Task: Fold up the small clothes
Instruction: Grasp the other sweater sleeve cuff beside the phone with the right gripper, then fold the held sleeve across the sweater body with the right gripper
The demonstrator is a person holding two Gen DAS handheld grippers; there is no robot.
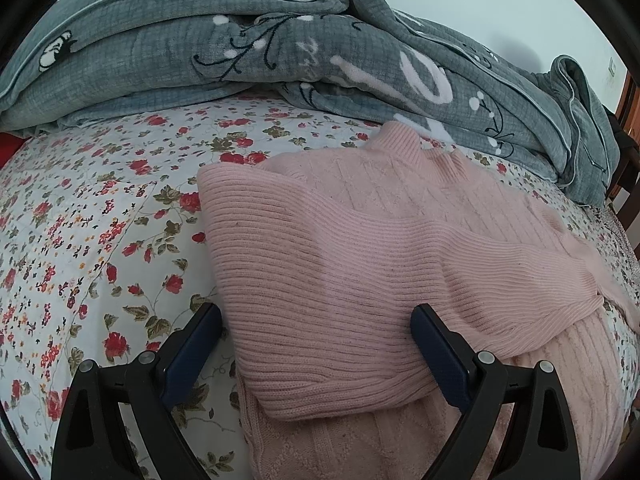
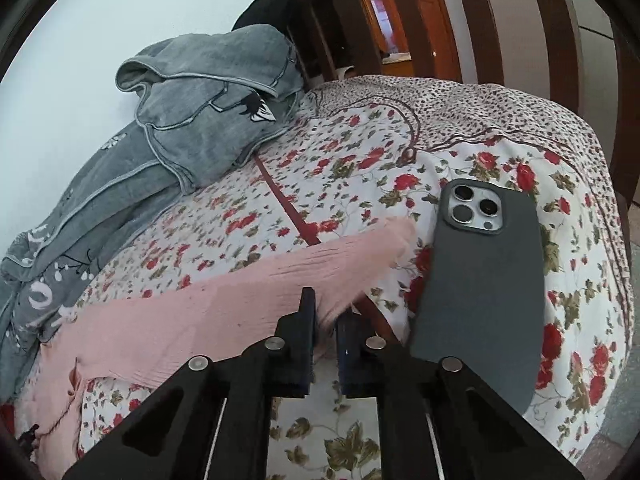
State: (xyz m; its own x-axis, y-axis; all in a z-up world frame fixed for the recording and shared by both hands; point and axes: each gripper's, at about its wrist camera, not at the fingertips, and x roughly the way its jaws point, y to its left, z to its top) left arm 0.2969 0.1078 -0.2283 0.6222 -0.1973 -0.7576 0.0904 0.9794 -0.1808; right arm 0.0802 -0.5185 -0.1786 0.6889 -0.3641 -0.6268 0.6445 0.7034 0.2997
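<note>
The pink sweater (image 1: 384, 248) lies on the bed (image 1: 92, 216), one sleeve folded across its body. Left gripper (image 1: 316, 320) is wide open over that fold, holding nothing. Right gripper (image 2: 326, 320) is closed, apparently pinching the other sleeve (image 2: 248, 292) beside a phone (image 2: 480, 276).

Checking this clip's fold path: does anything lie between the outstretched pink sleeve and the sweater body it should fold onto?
Nothing visible does. The sleeve, pinched in the right gripper, joins the sweater body directly. The phone lies beside the cuff, on the far side.
</note>
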